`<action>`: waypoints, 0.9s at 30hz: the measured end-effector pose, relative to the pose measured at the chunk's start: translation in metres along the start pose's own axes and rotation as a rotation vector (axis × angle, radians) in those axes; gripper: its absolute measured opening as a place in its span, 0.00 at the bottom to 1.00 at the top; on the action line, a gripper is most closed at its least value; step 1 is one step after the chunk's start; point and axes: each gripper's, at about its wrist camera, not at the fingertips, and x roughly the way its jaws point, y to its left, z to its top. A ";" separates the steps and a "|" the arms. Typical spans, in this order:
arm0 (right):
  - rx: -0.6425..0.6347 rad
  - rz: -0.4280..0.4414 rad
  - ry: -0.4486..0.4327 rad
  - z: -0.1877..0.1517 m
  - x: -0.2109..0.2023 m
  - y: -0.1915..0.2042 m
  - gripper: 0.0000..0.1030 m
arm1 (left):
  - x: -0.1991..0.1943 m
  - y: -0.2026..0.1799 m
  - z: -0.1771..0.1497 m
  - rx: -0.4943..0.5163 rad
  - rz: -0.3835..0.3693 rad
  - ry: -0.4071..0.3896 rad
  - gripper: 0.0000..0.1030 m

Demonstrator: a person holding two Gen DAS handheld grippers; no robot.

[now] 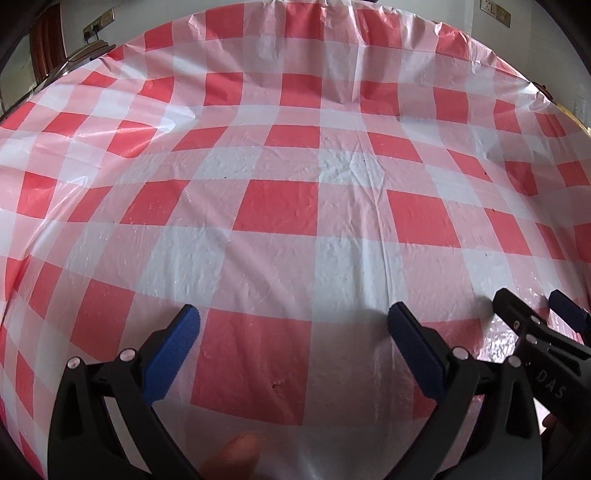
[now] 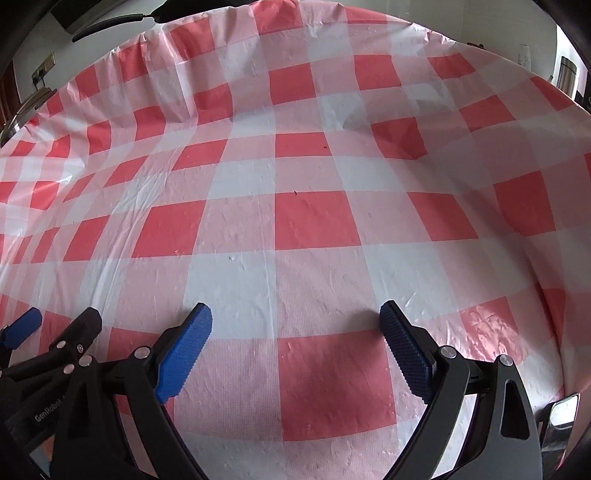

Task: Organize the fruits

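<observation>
No fruit shows in either view. My left gripper (image 1: 293, 314) is open and empty, its blue pads wide apart above a red-and-white checked tablecloth (image 1: 295, 177). My right gripper (image 2: 295, 314) is open and empty too, over the same cloth (image 2: 314, 221). The two grippers sit side by side: the right gripper (image 1: 532, 306) shows at the lower right of the left wrist view, and the left gripper (image 2: 62, 321) shows at the lower left of the right wrist view.
The wrinkled plastic cloth covers the whole table, with folds near the far edge (image 1: 351, 88). A wall with sockets (image 1: 98, 24) lies beyond. A shiny metal object (image 2: 559, 413) sits at the lower right edge of the right wrist view.
</observation>
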 end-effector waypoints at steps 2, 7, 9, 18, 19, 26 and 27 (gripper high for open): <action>0.009 0.000 0.004 0.000 0.001 -0.002 0.96 | 0.000 0.000 0.000 0.001 0.001 0.000 0.99; 0.009 0.000 0.005 -0.001 0.002 -0.002 0.96 | 0.001 0.002 0.000 0.005 0.004 0.000 0.99; 0.005 0.003 0.005 -0.002 0.001 -0.002 0.96 | 0.001 0.008 0.000 -0.018 0.021 0.001 0.99; 0.003 0.008 0.005 -0.003 0.001 -0.004 0.96 | 0.001 0.013 0.000 -0.012 0.015 0.000 0.99; 0.001 0.010 0.005 -0.003 0.001 -0.004 0.96 | 0.001 0.013 0.000 -0.012 0.014 0.000 0.99; -0.004 0.014 0.005 -0.004 0.001 -0.004 0.96 | 0.001 0.014 0.000 -0.012 0.015 0.000 0.99; -0.004 0.014 0.005 -0.004 0.001 -0.004 0.96 | 0.002 0.013 0.000 -0.012 0.015 0.000 0.99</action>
